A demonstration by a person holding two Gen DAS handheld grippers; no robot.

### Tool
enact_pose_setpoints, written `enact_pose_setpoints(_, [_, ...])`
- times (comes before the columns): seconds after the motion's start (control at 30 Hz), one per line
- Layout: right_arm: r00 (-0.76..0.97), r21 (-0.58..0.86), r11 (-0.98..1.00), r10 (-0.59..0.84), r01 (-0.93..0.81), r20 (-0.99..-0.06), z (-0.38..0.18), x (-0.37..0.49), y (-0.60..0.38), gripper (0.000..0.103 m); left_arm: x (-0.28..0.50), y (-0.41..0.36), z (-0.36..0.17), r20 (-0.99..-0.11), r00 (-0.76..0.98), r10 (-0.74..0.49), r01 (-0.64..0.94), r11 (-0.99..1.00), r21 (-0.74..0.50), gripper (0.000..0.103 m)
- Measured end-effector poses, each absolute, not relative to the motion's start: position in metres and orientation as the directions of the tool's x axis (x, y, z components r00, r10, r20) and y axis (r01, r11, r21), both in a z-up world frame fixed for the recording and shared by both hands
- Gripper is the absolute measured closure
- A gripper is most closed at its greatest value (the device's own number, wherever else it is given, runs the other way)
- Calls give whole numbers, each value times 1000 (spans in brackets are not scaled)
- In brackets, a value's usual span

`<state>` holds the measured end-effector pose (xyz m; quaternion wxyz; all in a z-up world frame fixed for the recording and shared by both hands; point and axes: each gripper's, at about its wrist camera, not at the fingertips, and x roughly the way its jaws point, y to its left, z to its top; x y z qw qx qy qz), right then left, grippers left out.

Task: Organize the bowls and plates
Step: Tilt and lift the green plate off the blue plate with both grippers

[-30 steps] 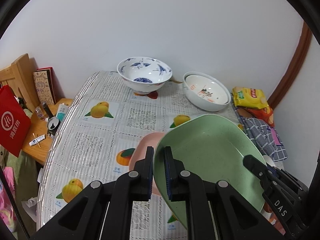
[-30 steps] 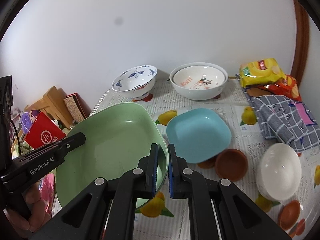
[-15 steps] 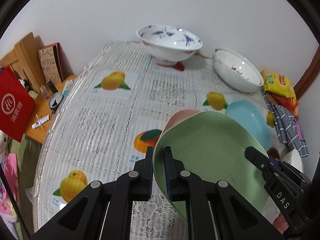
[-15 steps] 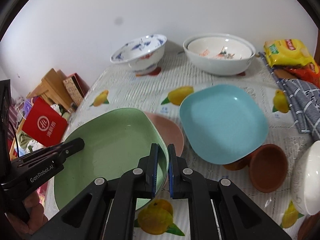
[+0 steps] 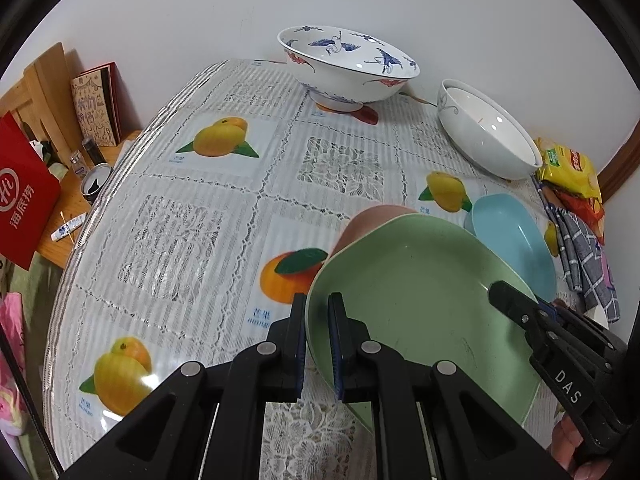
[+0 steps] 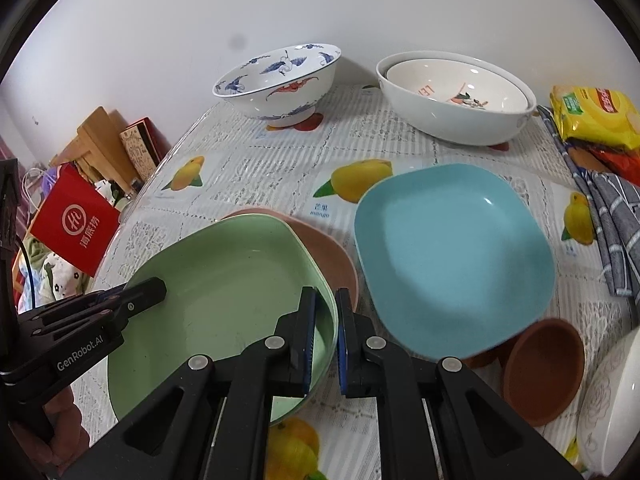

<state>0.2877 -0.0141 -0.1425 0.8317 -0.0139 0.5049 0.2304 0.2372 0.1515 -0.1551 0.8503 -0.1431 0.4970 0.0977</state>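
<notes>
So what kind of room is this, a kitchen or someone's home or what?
Most likely a home dining corner, not a lab. The table wears a lace-and-fruit-print tablecloth and carries mixed household dishes such as the blue-and-white bowl. Snack packets and a folded checked cloth lie at its edge.

Red bag point(image 5: 22, 192) beside table edge; yellow snack packet point(image 6: 596, 116) near checked cloth point(image 6: 616, 232), on fruit-print tablecloth point(image 5: 192, 216).

A home dining corner is showing itself: a table point(image 5: 192, 240) wearing a fruit-printed lace cloth is sitting against a plain white wall, with snack packets point(image 6: 596, 120) and a checked cloth point(image 6: 616, 216) lying at its right edge and a cluttered wooden side table point(image 5: 60, 216) standing beside its left.
</notes>
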Motion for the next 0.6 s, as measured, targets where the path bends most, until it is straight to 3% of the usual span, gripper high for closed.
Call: enact_pose_setpoints(0.6, [383, 176, 881, 361, -440, -850, -151, 309, -9, 91, 246, 153, -161, -879, 477, 17, -270, 954, -128, 90])
